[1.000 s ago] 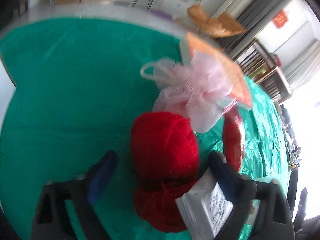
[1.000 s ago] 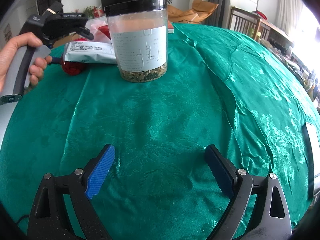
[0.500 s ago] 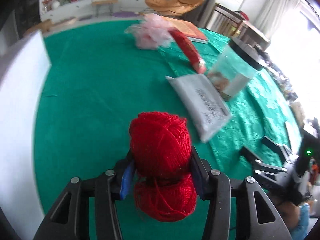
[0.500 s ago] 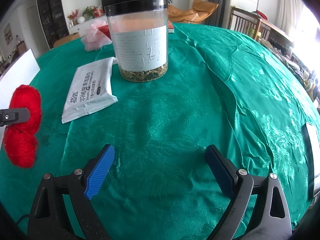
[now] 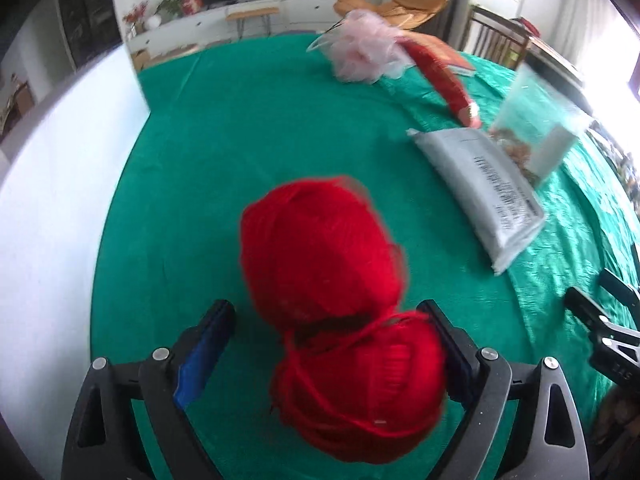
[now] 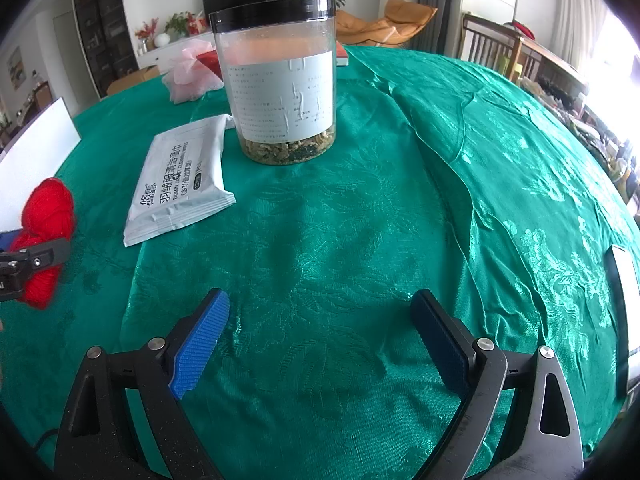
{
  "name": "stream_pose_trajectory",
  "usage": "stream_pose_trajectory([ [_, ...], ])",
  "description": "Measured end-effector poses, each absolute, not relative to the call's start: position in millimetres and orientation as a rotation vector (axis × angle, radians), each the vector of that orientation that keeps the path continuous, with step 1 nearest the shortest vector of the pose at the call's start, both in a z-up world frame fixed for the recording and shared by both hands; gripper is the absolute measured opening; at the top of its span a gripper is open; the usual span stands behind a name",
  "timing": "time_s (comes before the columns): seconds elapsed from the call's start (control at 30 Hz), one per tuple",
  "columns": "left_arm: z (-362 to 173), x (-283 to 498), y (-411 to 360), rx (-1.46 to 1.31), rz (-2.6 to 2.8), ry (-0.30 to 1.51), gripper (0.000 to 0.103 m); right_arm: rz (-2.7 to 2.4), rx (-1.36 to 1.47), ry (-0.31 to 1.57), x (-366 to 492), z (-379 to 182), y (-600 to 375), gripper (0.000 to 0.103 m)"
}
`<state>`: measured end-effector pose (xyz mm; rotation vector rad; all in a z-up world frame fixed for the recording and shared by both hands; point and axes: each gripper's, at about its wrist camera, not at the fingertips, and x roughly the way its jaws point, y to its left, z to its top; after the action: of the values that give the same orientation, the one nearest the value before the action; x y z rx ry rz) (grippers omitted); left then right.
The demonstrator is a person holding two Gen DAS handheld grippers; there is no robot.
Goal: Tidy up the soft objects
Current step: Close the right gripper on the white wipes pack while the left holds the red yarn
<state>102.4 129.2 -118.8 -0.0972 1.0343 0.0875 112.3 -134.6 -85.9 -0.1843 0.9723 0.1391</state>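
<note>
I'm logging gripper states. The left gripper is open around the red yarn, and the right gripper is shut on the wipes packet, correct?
Not quite. The right wrist view shows the right gripper open over bare tablecloth, with the wipes packet lying apart from it. The left gripper is open around the red yarn, as you said.

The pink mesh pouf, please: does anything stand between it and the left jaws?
Yes. The red yarn sits between the open jaws of the left gripper, directly in line with the pouf; beyond it lies bare green cloth.

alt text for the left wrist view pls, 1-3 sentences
The open left gripper frames a red yarn skein on a green tablecloth. Beyond lie a white wipes pack, a pink mesh pouf and a clear jar.
</note>
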Motion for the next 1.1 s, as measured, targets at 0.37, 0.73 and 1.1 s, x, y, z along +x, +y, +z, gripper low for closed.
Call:
stream_pose_trajectory([
  [0.37,-131.5,99.8,132.1,-0.055,0.107,0.946,0.103,0.146,-0.146,0.961,111.1,-81.7,-135.3,0.093],
  [0.73,-129.5,92.8,133.4,-0.057,0.106,0.944,0.103,0.364,-0.125,1.043,188.2,-89.4,-38.5,0.094],
  [1.1,-128.2,89.1,133.3,-0.057,0.105,0.944,0.103,0.404,-0.224,1.140,87.3,-73.9,-93.7,0.072],
])
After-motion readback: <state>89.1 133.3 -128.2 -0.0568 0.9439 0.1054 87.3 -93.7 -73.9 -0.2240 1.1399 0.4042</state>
